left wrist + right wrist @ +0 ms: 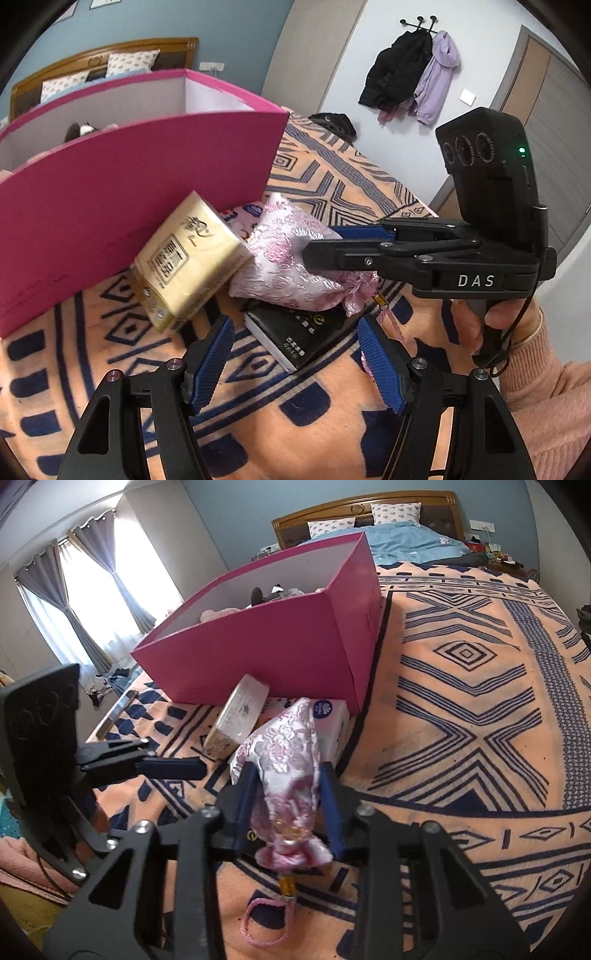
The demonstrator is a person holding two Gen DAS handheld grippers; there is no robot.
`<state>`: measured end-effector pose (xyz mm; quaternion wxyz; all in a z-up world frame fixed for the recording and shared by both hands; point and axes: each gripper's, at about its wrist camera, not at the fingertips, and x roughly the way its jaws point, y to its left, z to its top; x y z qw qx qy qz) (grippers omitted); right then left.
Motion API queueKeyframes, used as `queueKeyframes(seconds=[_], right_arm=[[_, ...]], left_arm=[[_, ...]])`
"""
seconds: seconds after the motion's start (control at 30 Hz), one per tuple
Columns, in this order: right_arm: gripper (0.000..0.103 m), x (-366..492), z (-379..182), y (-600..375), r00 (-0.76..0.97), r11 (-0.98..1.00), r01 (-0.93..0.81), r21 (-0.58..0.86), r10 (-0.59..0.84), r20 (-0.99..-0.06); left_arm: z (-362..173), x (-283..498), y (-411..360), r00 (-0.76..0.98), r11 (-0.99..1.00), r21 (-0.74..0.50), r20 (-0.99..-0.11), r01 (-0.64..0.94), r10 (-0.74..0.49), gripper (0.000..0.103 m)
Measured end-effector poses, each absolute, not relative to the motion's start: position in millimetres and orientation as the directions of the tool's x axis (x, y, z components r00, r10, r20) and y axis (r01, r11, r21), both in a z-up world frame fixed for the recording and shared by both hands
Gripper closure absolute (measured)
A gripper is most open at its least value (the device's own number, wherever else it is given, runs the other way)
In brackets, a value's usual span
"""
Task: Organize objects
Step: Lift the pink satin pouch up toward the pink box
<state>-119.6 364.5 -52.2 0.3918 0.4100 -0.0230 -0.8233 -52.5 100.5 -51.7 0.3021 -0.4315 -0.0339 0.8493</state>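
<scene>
at centre frame the right hand-held gripper (290, 794) pinches the pink pouch (288, 775) between its blue pads, on the bed blanket (461, 720) just before the pink box (277, 646), while the left hand-held gripper (295, 354) hovers half open, empty, over a black box (295, 328) beside a gold pack (184, 258).

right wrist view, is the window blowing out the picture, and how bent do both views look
Right wrist view: the window is blown out white between the curtains, while the pink pouch in the right tongs stays readable. Left wrist view: evenly lit, no glare, but the pink box wall bows into a curve. Both views: dark fisheye corners.
</scene>
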Motion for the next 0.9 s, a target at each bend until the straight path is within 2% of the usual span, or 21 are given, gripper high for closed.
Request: queueKeyframes(seconds=[0.2,0.57,0.9], right_arm=[[0.078,-115.5,-47.2,369.8,-0.349,-0.669,0.629,0.397,-0.699,-0.625],[0.079,-101.1,-13.1,377.1,-0.363,-0.617,0.662,0.424,-0.76,-0.539],[0.079,-101.5,24.6,368.1,-0.381,-0.582,0.715,0.386,-0.788,-0.483]], left_arm=[[-54.6,-53.3,102.2,-0.408,-0.795,-0.359,-0.711,-0.489,0.573,0.032],[-28.2,-40.1,97.5,-0.427,-0.755,-0.385,-0.647,-0.531,0.631,0.034],[14.0,-36.5,84.7,-0.494,-0.746,-0.355,-0.578,-0.564,0.649,0.05]])
